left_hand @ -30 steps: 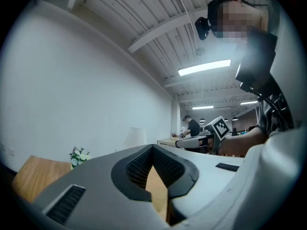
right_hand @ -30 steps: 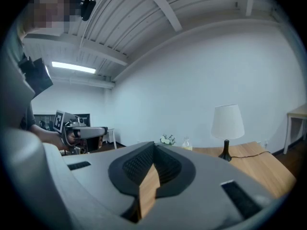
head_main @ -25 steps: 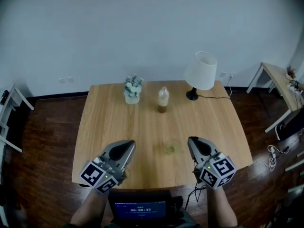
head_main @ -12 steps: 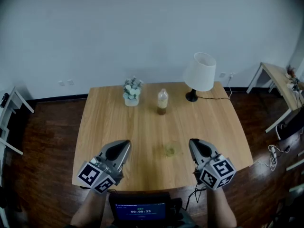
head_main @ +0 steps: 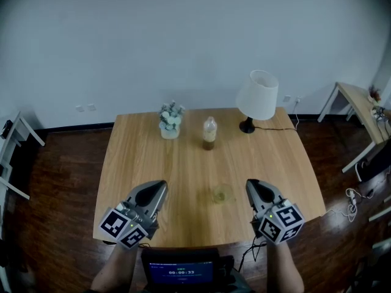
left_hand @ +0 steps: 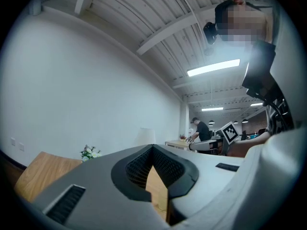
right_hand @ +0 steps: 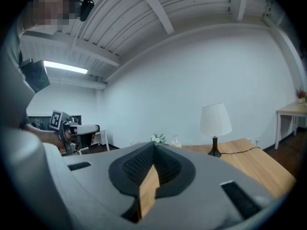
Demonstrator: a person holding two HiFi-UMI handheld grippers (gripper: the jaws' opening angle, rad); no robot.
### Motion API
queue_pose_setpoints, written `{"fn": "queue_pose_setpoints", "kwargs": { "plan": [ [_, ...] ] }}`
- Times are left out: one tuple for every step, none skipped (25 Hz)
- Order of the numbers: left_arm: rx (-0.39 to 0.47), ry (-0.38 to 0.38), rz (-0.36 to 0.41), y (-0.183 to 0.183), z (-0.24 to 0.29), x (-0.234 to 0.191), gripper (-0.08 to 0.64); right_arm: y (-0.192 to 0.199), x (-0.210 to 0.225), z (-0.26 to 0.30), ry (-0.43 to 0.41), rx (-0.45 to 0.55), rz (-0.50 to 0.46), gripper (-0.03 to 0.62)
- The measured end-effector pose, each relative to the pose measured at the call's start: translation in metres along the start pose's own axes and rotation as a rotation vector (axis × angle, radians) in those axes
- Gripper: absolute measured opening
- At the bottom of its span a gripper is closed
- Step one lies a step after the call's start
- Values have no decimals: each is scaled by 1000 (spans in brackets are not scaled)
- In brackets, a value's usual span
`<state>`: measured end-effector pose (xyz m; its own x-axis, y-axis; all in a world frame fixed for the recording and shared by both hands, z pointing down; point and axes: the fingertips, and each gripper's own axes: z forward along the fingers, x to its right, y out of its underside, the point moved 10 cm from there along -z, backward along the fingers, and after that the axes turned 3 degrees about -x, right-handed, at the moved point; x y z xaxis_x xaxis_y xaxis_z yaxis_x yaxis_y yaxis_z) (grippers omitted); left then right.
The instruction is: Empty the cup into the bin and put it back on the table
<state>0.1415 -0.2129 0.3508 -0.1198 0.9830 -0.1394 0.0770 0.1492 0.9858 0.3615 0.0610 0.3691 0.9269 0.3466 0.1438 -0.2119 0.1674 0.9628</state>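
The left tongs (head_main: 159, 186) and the right tongs (head_main: 252, 184), both closed tight on nothing, hover over the near edge of the counter (head_main: 140, 145), where the clear cup (head_main: 223, 193) stands between them.

1. A white-shaded lamp (head_main: 258, 95) is set at the worktop's (head_main: 140, 163) far right corner.
2. A small bottle (head_main: 209, 133) is stood upright left of it.
3. A potted flower bunch (head_main: 170, 119) is seen further left.

Wooden table (head_main: 146, 157) carries flower pot (head_main: 170, 120), bottle (head_main: 209, 133), lamp (head_main: 256, 99) and cup (head_main: 222, 193).
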Motion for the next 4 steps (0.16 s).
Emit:
{"fn": "queue_pose_setpoints", "kwargs": {
  "plan": [
    [4,-1,-4,0,-1,0,0,0,1,0,2,-1,0,2],
    [8,-3,-9,0,-1,-1,0,-1,2,1,4,0,-1,2],
    [13,-6,-14,0,-2,-2,0,-2,2,2,6,1,-2,2],
    [18,-10,-20,1,-2,-3,0,-3,3,2,8,3,-4,2]
  ]
}}
